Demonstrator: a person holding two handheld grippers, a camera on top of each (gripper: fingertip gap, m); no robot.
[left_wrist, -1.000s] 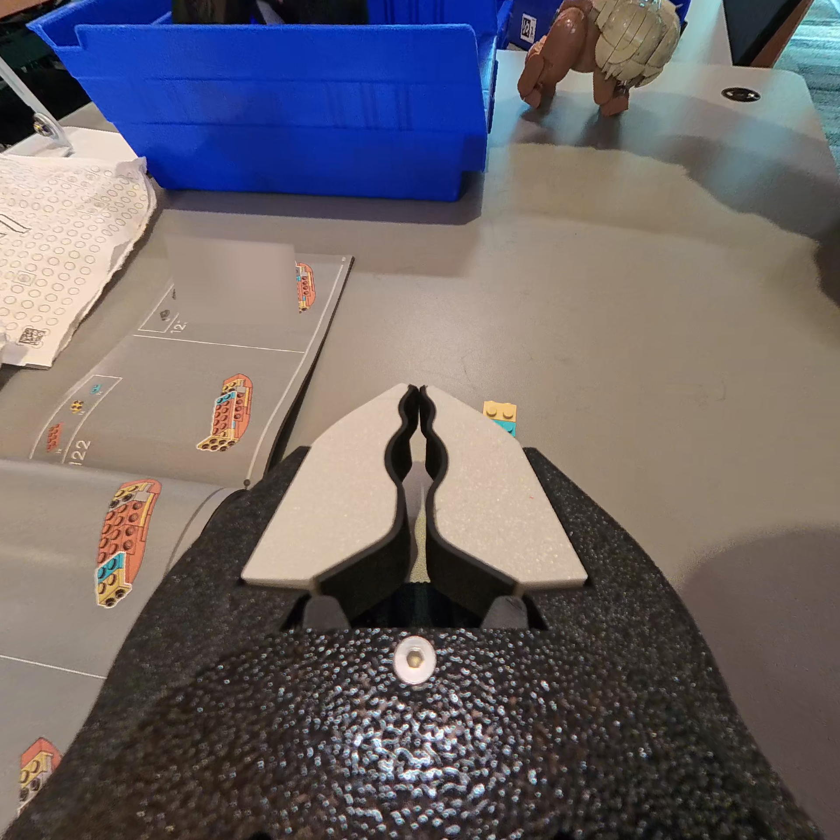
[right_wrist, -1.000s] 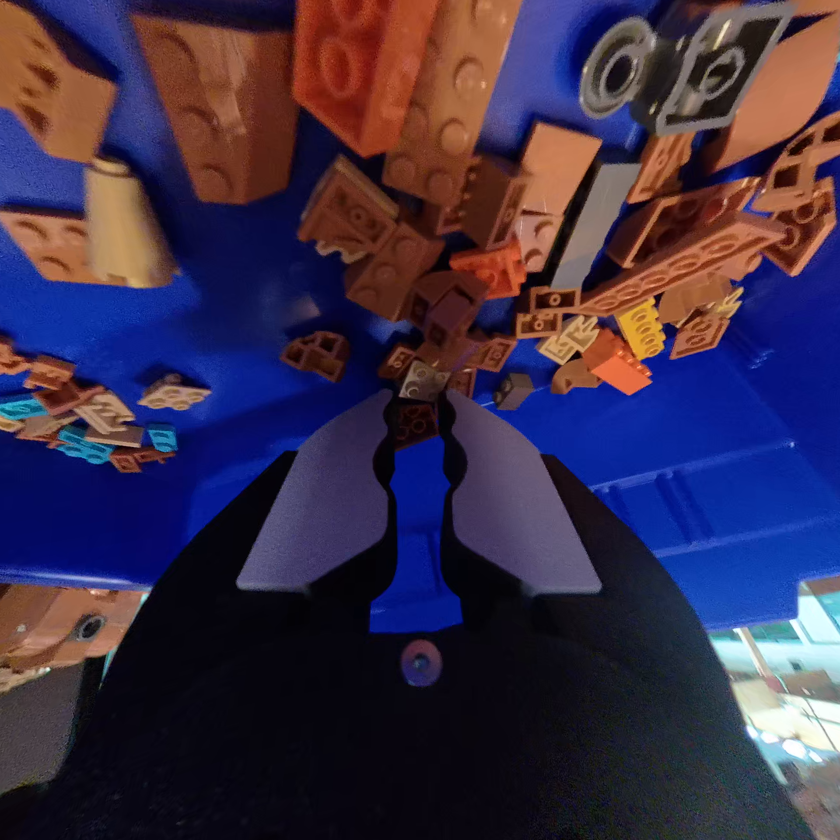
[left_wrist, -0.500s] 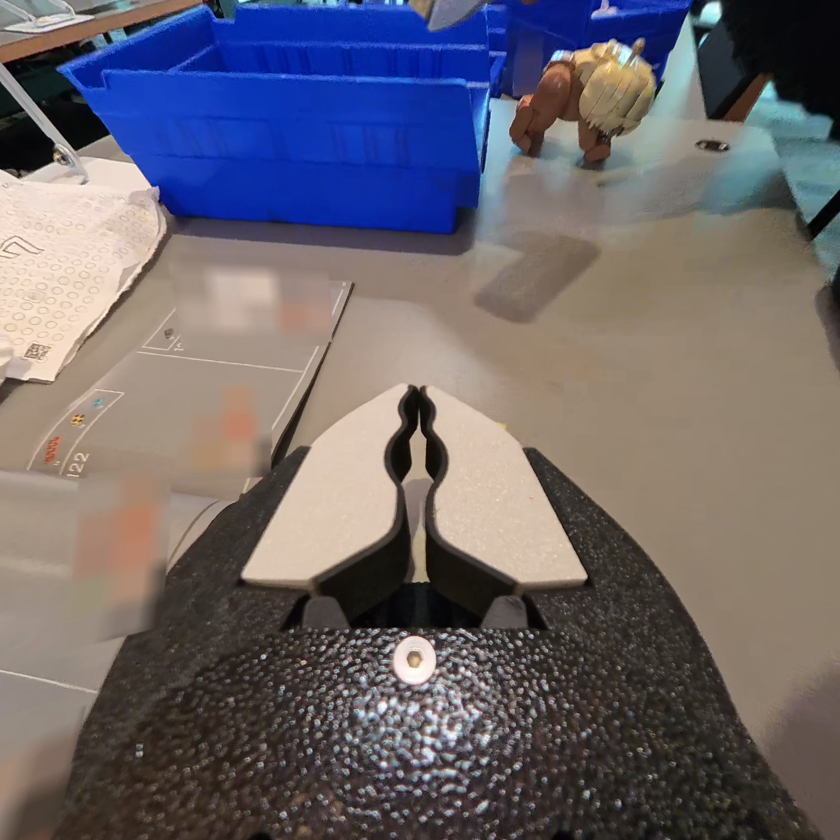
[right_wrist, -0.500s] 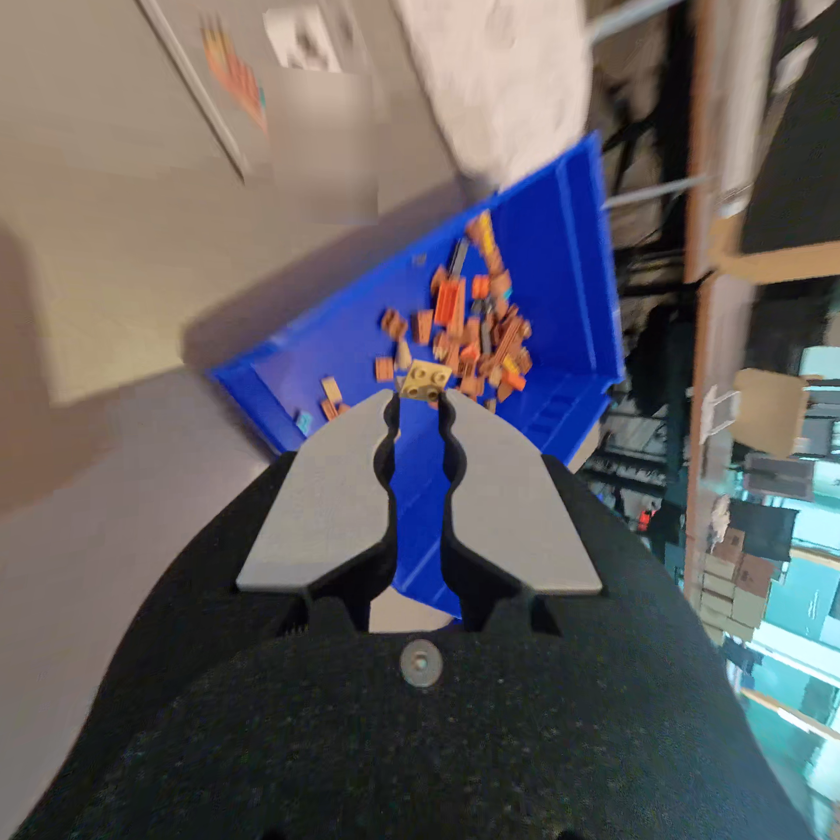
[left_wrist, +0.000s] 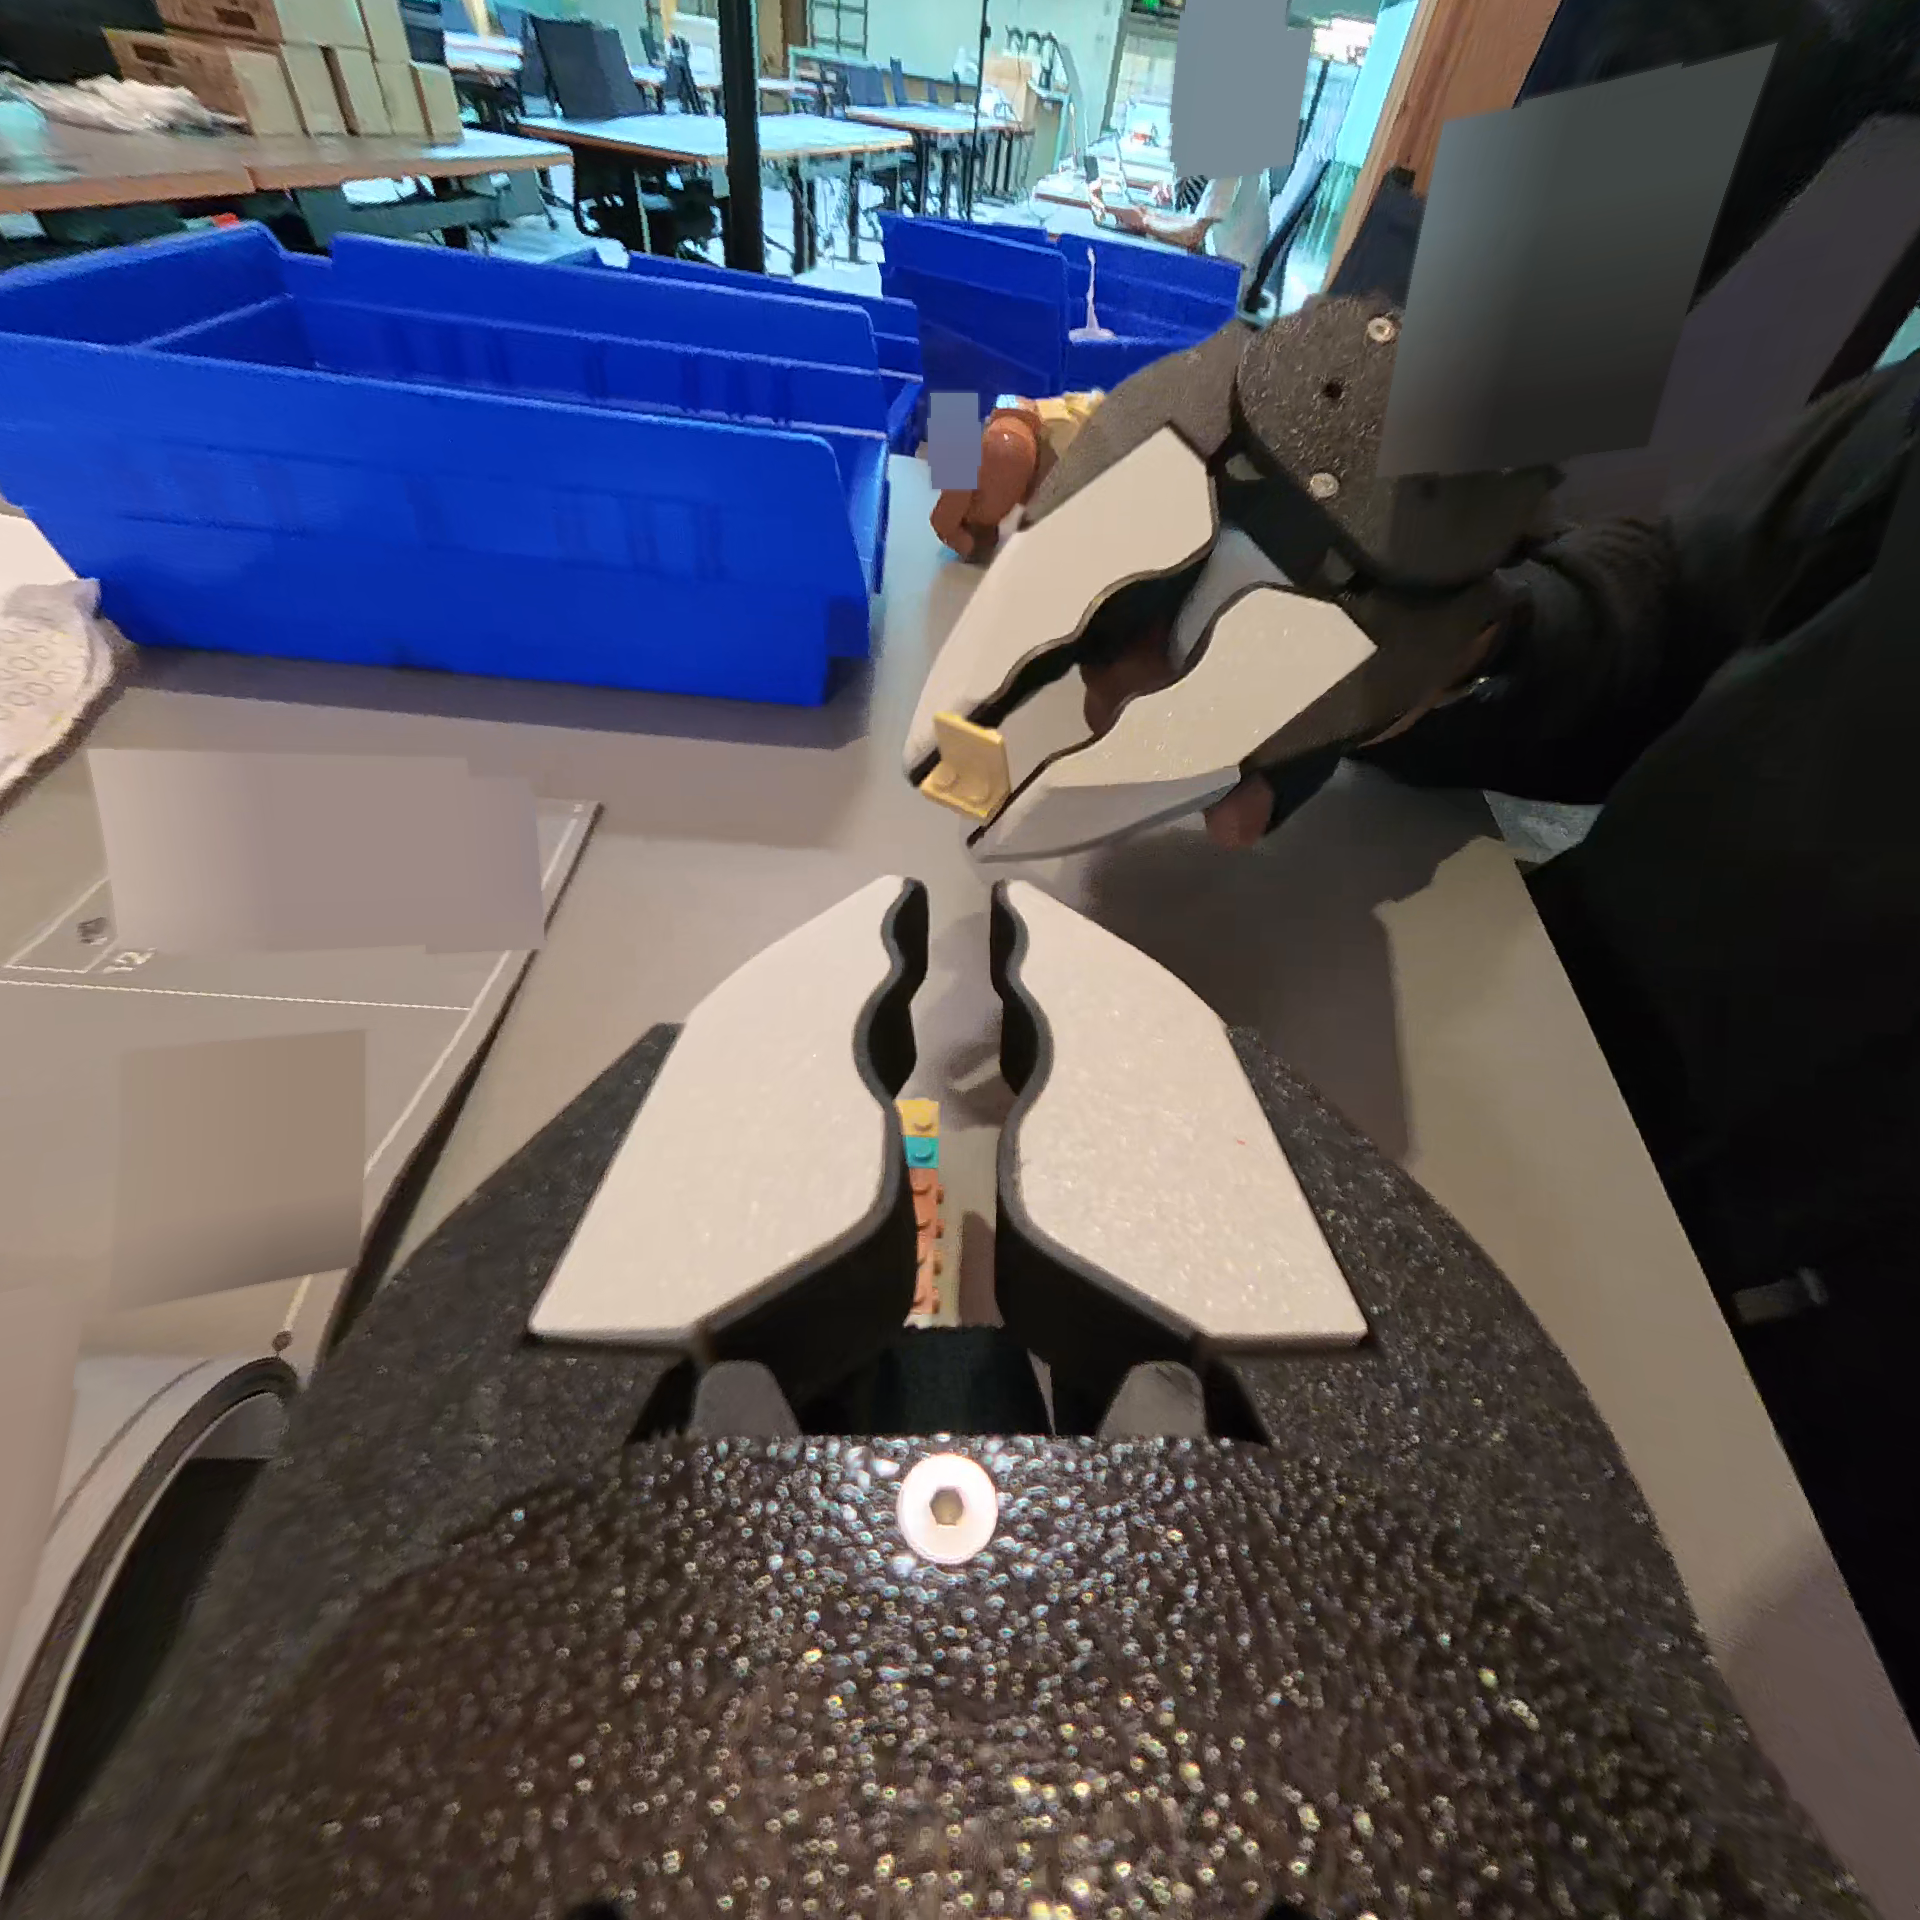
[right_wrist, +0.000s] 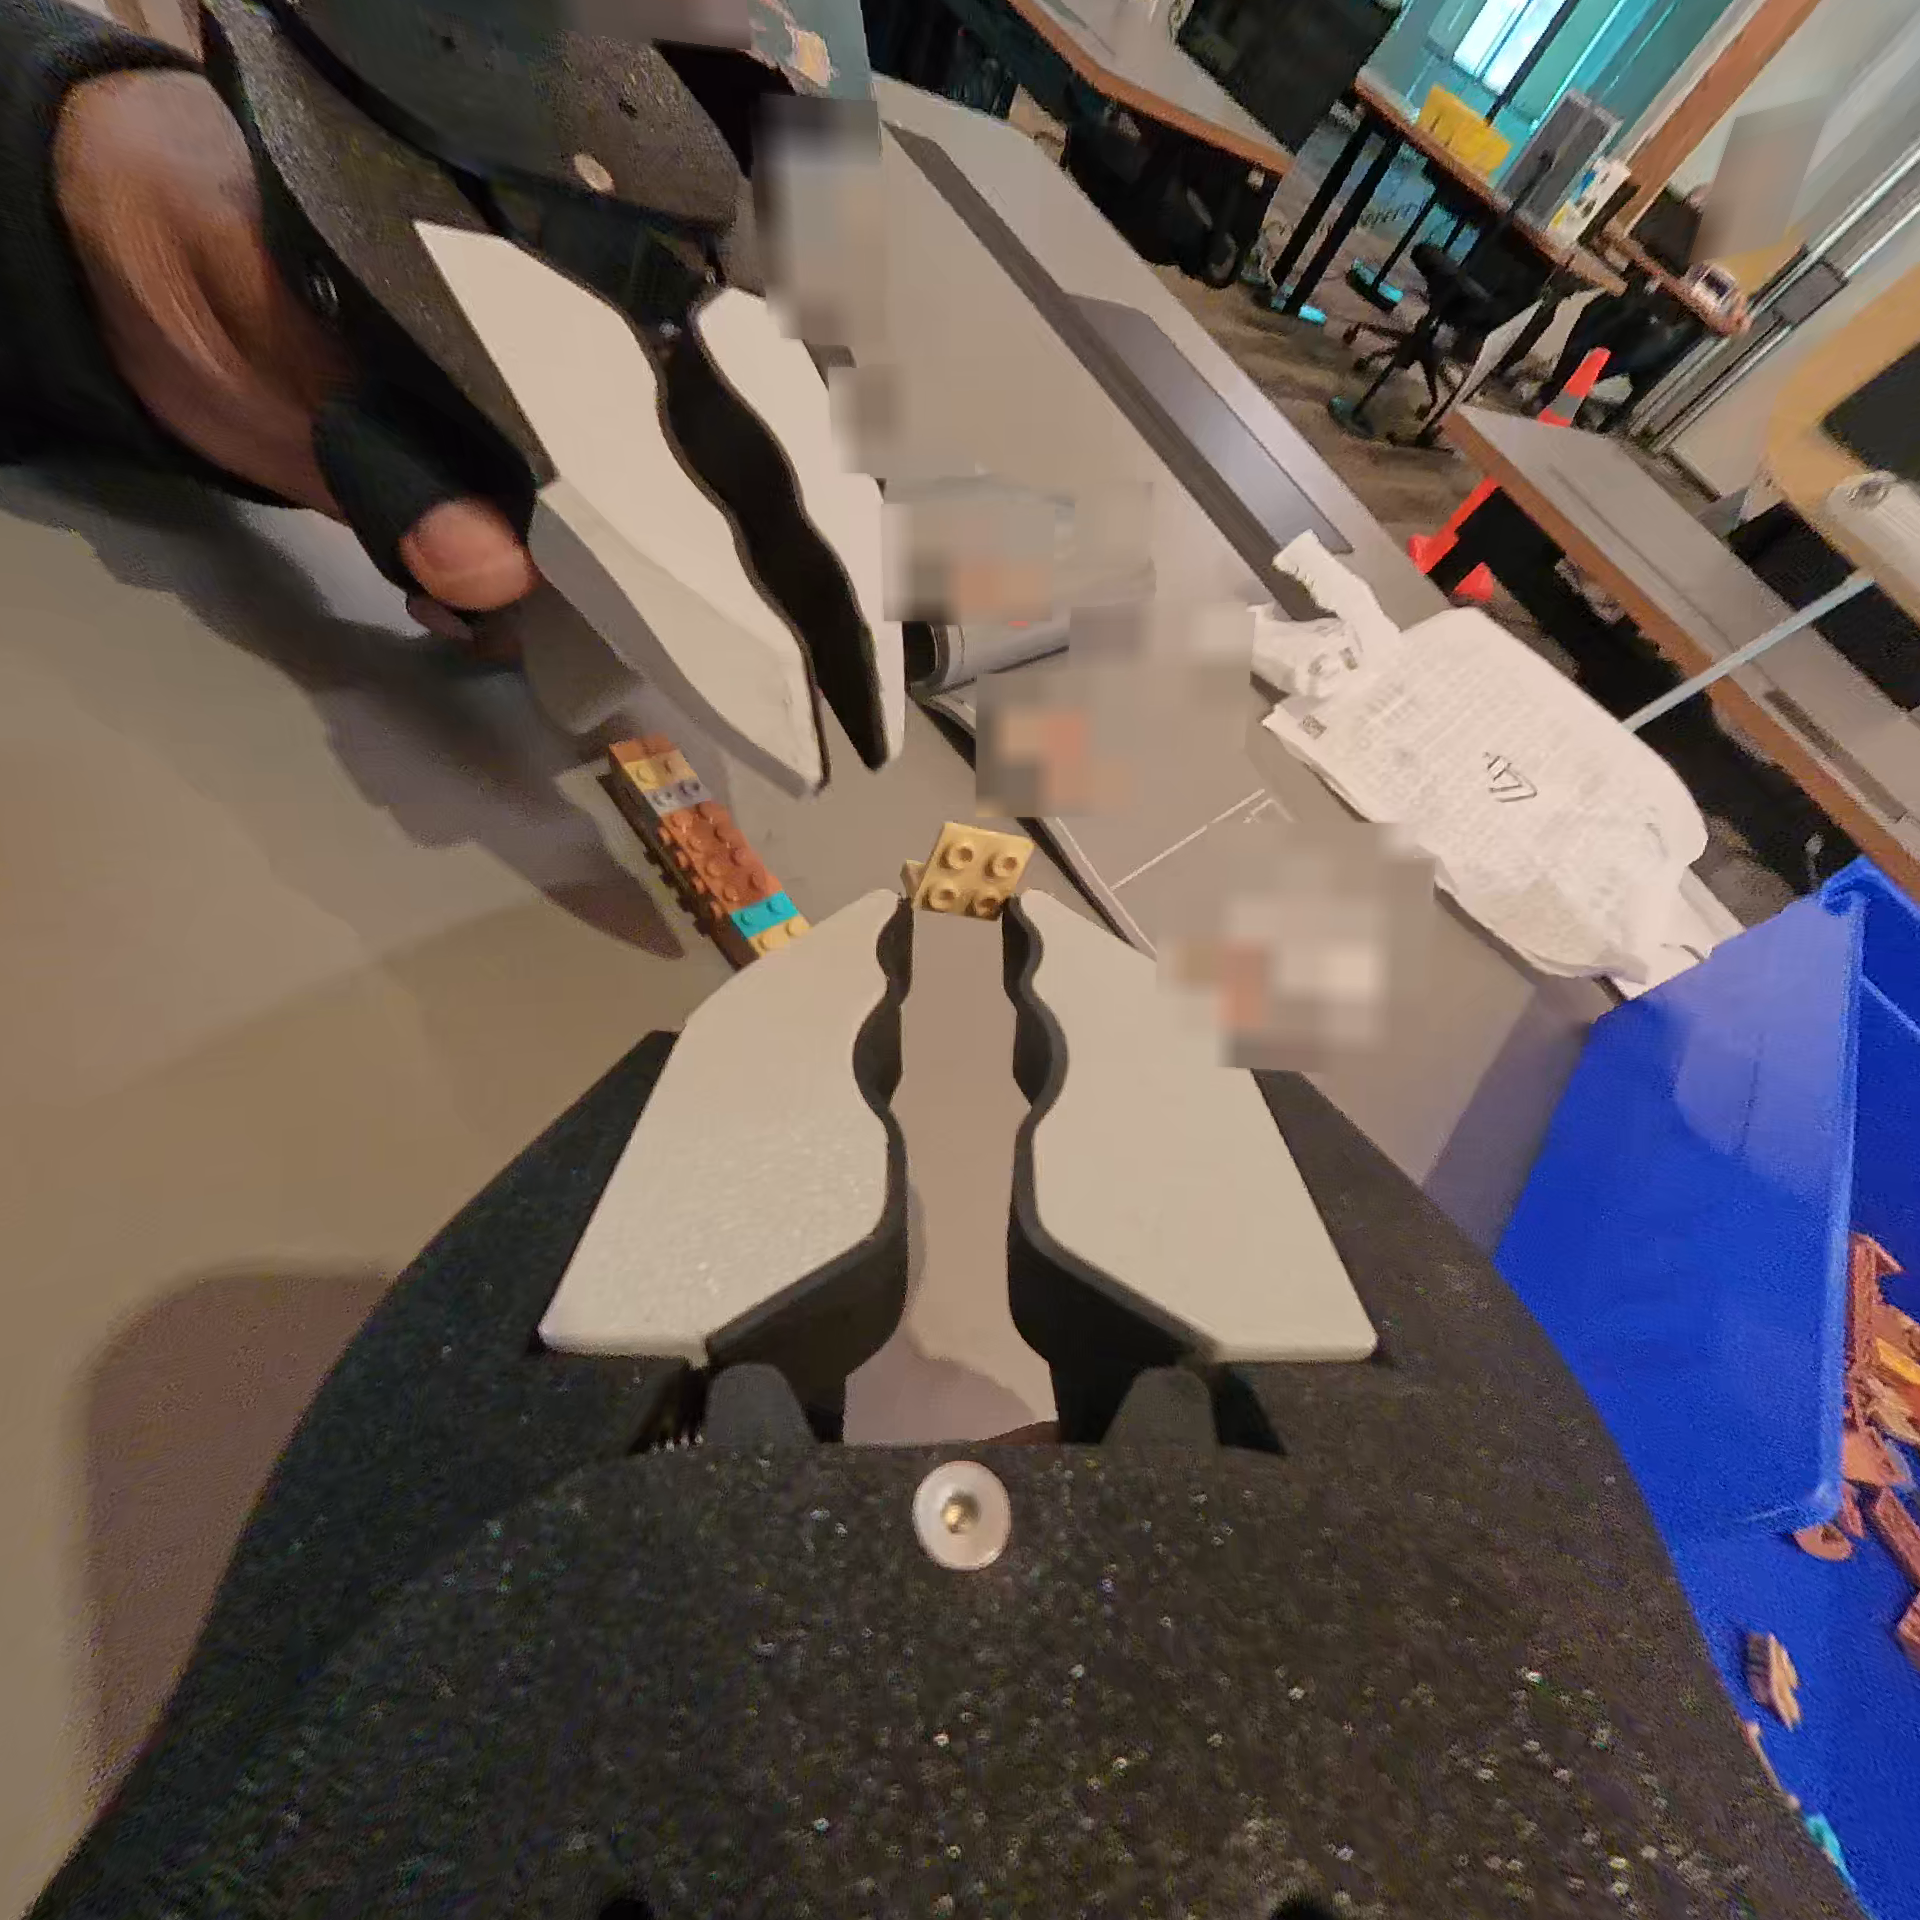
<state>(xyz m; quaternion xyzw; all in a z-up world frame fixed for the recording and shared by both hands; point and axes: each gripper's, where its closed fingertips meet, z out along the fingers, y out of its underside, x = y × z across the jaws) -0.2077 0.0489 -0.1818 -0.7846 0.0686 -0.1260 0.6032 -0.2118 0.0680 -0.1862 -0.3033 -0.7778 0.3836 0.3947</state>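
Observation:
My right gripper (right_wrist: 956, 906) is shut on a small tan square plate with studs (right_wrist: 975, 871), held at its fingertips above the grey table (right_wrist: 260, 987). The same plate shows in the left wrist view (left_wrist: 971, 767), pinched between the right gripper's tips (left_wrist: 951, 800). My left gripper (left_wrist: 954, 891) is slightly open and empty, above a long brick strip (left_wrist: 923, 1195) of brown, teal and yellow pieces that lies on the table under its fingers. In the right wrist view the strip (right_wrist: 707, 847) lies below the left gripper (right_wrist: 847, 764).
Blue bins (left_wrist: 436, 530) stand at the back left; one with several loose bricks (right_wrist: 1704, 1299) is at my right. An open instruction booklet (left_wrist: 260, 1039) and crumpled white paper (right_wrist: 1475, 790) lie to the left. A brown and tan brick animal (left_wrist: 997, 468) stands behind. Left and right tips are no more than a few centimetres apart.
My right gripper lifted the tan plate out of the blue bin and carried it over to the left gripper. My left gripper rose and its fingers parted a little.

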